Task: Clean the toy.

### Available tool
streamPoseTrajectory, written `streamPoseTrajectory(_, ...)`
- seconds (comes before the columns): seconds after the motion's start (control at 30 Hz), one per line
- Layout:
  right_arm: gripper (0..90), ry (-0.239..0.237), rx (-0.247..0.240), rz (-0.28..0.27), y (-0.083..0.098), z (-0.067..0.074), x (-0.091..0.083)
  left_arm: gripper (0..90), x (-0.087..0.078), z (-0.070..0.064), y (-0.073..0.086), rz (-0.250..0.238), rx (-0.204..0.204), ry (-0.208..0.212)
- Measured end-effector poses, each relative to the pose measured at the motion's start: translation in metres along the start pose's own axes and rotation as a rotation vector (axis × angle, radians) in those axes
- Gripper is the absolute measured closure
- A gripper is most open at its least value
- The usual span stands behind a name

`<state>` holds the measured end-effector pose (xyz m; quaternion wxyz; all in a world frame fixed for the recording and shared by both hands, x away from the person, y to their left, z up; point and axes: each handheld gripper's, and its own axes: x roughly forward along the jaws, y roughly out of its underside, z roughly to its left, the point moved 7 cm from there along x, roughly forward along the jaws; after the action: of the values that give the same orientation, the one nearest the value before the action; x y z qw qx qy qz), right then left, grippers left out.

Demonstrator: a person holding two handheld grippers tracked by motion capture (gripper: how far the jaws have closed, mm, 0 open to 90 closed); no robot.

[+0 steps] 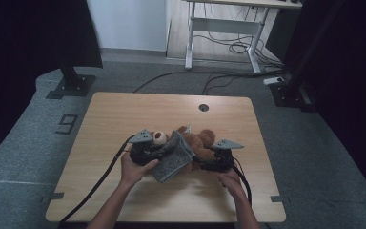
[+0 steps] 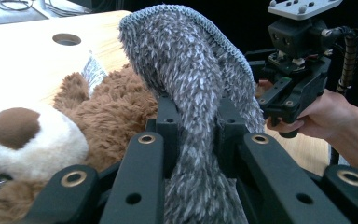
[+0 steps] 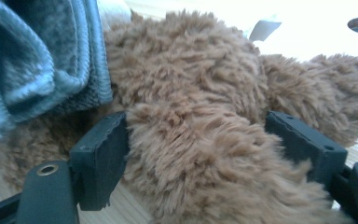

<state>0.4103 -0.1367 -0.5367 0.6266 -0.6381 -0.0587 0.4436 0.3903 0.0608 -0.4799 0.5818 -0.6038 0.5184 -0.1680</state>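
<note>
grey cloth (image 1: 174,160), over teddy bear (image 1: 201,141), table edge near

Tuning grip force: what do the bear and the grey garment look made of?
Teddy bear: brown plush, long shaggy matte pile, probably synthetic; muzzle cream. Grey garment: fuzzy knit, likely fleece or chenille, flecked white nap, ribbed hem. Both look soft and compressible.

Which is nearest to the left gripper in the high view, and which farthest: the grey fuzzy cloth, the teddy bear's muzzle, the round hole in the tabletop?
1. Grey fuzzy cloth: pinched in the left gripper itself, draped toward the person.
2. Teddy bear's muzzle: just beyond the gripper, beside its grey plate.
3. Round hole: far side of the table, right of centre, well clear.
</note>
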Motion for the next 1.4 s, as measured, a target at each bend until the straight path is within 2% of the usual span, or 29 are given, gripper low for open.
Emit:
streamPoseTrajectory(0.07,23.8,0.012,-0.01,0.026,0.005,0.0,0.006,76.0,0.003,-0.001,-0.001,0.004,-0.002,0.007)
streamPoseTrajectory(0.1,26.9,0.012,-0.01,0.032,0.007,0.0,0.008,76.0,0.005,-0.002,-0.002,0.01,0.003,0.008)
streamPoseTrajectory(0.17,38.0,0.001,-0.003,0.026,0.009,0.001,0.011,75.8,0.011,-0.005,-0.003,0.015,0.005,0.016)
streamPoseTrajectory(0.27,52.3,0.01,-0.033,0.012,0.01,0.004,0.01,75.6,0.024,-0.009,-0.005,0.038,0.017,0.011)
streamPoseTrajectory(0.33,55.1,0.019,-0.054,0.007,0.01,0.006,0.01,75.5,0.036,-0.011,-0.003,0.059,0.003,0.026)
streamPoseTrajectory(0.4,56.9,0.017,-0.063,0.005,0.01,0.006,0.01,75.5,0.051,-0.013,0.004,0.095,0.013,0.005)
streamPoseTrajectory(0.47,58.8,0.01,-0.067,0.002,0.011,0.006,0.009,75.5,0.062,-0.014,0.013,0.122,0.004,-0.009)
streamPoseTrajectory(0.57,60.7,0.005,-0.094,0.008,0.014,0.005,0.008,75.6,0.066,-0.012,0.02,0.124,0.003,-0.014)
streamPoseTrajectory(0.73,62.9,-0.035,-0.105,-0.007,0.017,0.003,0.006,75.7,0.05,-0.008,0.026,0.123,0.055,-0.073)
streamPoseTrajectory(0.83,64.5,-0.059,-0.116,-0.006,0.019,0.002,0.004,75.7,0.033,0.003,0.032,0.112,0.043,-0.099)
streamPoseTrajectory(0.93,64.7,-0.08,-0.113,-0.007,0.021,0.001,0.004,75.7,0.011,0.019,0.038,0.099,0.025,-0.146)
streamPoseTrajectory(1.1,64.4,-0.086,-0.121,-0.013,0.021,0.001,0.003,75.6,-0.024,0.041,0.046,0.05,-0.011,-0.156)
streamPoseTrajectory(1.2,64.3,-0.085,-0.12,-0.015,0.021,0.001,0.003,75.6,-0.044,0.05,0.046,0.023,-0.027,-0.191)
streamPoseTrajectory(1.3,64.2,-0.084,-0.117,-0.018,0.021,0.001,0.003,75.6,-0.05,0.053,0.044,0.015,-0.043,-0.192)
streamPoseTrajectory(1.4,64.2,-0.078,-0.121,-0.022,0.021,0.002,0.003,75.5,-0.042,0.044,0.038,0.031,-0.006,-0.178)
